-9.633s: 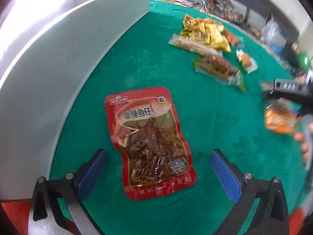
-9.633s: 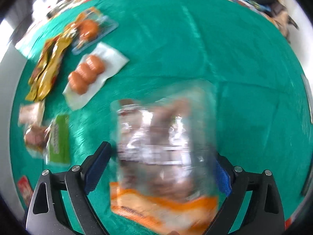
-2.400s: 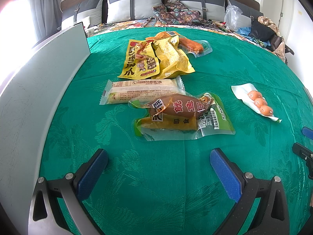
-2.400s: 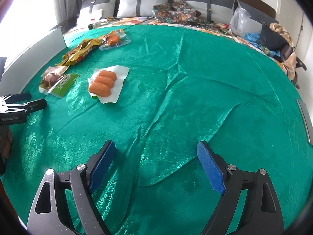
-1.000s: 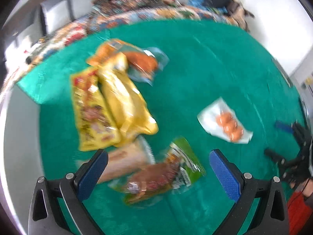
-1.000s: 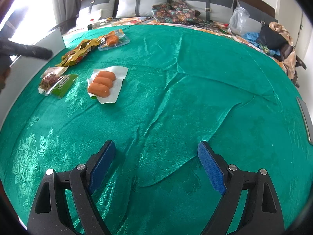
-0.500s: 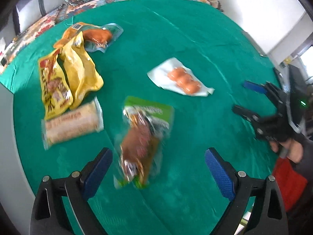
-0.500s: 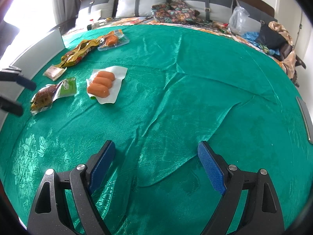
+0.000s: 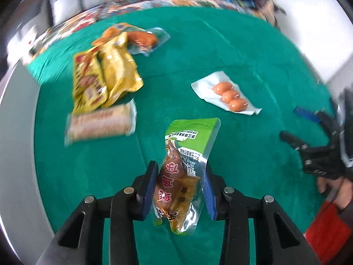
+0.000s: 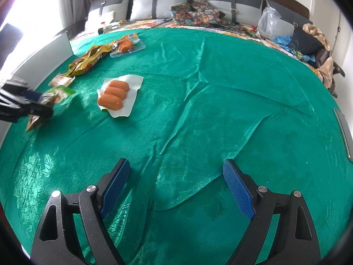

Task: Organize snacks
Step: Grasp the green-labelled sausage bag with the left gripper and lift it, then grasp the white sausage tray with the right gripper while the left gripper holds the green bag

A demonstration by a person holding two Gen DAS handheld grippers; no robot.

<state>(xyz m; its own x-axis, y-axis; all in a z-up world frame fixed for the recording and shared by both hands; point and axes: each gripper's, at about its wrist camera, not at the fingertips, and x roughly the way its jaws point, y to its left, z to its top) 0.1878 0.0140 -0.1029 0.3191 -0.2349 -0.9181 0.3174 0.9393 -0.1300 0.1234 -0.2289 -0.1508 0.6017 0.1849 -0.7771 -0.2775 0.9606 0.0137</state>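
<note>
Between the blue pads of the left gripper (image 9: pixel 179 187), in the left wrist view, a green-topped pouch (image 9: pixel 183 167) is hanging clear of the green cloth (image 9: pixel 231 50); the jaws have just been closing and are now clamping its brown lower half. Large red Chinese characters are running down the pouch, upside down from here, and the small black print near its top is too fine to read. Far left, yellow packs (image 9: pixel 103 77) and a pale wrapped bar (image 9: pixel 99 125) are lying close together, with an orange pack (image 9: pixel 141 38) beyond; their lettering is blurring. Sausages (image 9: pixel 229 98) are lying to the right.

Near the bottom of the right wrist view, the right gripper (image 10: pixel 176 185) is hovering over bare cloth, fingers (image 10: pixel 238 190) standing wide apart, gripping nothing. Far left, the pouch is showing in the other gripper.
</note>
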